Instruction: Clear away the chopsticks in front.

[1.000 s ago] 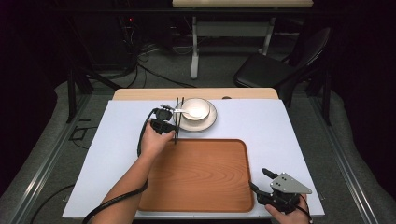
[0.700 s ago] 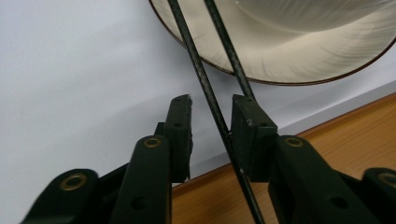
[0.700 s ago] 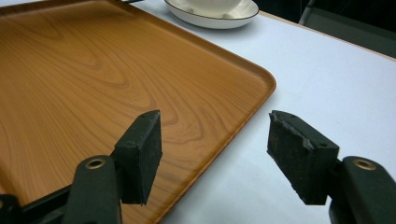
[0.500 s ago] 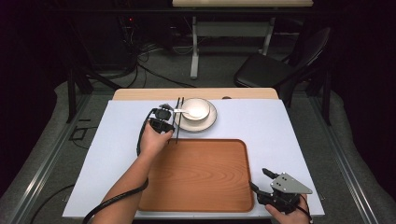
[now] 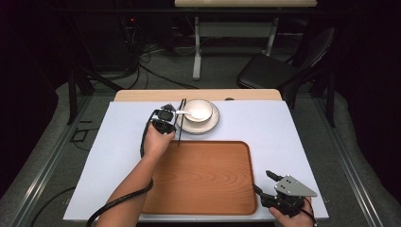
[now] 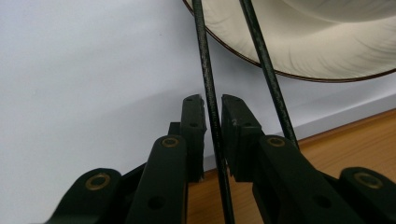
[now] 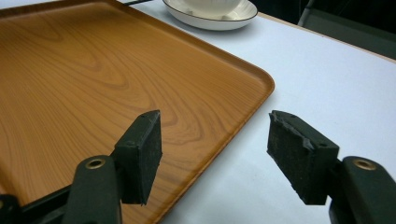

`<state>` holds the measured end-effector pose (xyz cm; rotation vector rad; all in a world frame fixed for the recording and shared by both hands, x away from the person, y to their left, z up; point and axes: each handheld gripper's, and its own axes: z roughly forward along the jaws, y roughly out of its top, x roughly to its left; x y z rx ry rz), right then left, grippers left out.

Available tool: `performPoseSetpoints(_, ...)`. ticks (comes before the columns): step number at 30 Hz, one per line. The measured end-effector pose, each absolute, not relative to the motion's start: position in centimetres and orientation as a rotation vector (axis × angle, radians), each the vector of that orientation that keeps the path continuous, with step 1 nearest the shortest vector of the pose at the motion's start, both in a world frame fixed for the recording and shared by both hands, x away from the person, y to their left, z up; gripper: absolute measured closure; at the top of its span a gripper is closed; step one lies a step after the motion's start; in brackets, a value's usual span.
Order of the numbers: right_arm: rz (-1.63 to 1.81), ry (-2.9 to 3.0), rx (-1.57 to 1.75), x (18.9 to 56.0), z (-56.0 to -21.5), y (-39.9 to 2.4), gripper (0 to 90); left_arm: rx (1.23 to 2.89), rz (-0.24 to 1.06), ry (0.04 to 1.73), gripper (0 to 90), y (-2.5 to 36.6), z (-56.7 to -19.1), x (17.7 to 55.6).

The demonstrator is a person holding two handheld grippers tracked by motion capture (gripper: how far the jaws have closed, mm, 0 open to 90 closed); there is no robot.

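My left gripper [image 5: 166, 119] is at the left edge of a white plate [image 5: 213, 124], which carries a white bowl [image 5: 199, 109] with a white spoon [image 5: 183, 113] in it. Two black chopsticks [image 5: 180, 125] lie beside the plate, their near ends over the tray's far edge. In the left gripper view my left gripper [image 6: 212, 100] has its jaws pressed on one chopstick [image 6: 204, 56]; the other chopstick [image 6: 261, 56] runs just to its right, across the plate rim [image 6: 280, 56]. My right gripper [image 5: 261, 181] stands open at the near right corner of the wooden tray [image 5: 203, 179], nothing between its fingers [image 7: 142, 149].
The tray [image 7: 93, 70] lies on a white table cover [image 5: 269, 132]. The plate [image 7: 210, 21] stands beyond the tray's far edge. A dark chair [image 5: 274, 71] and cables are on the floor behind the table.
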<state>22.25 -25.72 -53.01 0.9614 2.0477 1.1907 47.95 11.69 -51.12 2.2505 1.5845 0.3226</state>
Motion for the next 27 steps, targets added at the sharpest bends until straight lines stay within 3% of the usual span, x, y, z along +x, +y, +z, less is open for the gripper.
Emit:
performPoseSetpoints(9,1.194,2.041,0.962,22.2,-53.0,-25.8,34.6,2.230,0.341,1.626,84.9,12.1,-50.8,48.2)
performPoseSetpoints(27,1.195,2.043,0.964,22.2,-53.0,-25.8,34.6,2.134,0.363,1.661,86.4,14.1,-50.4,48.1)
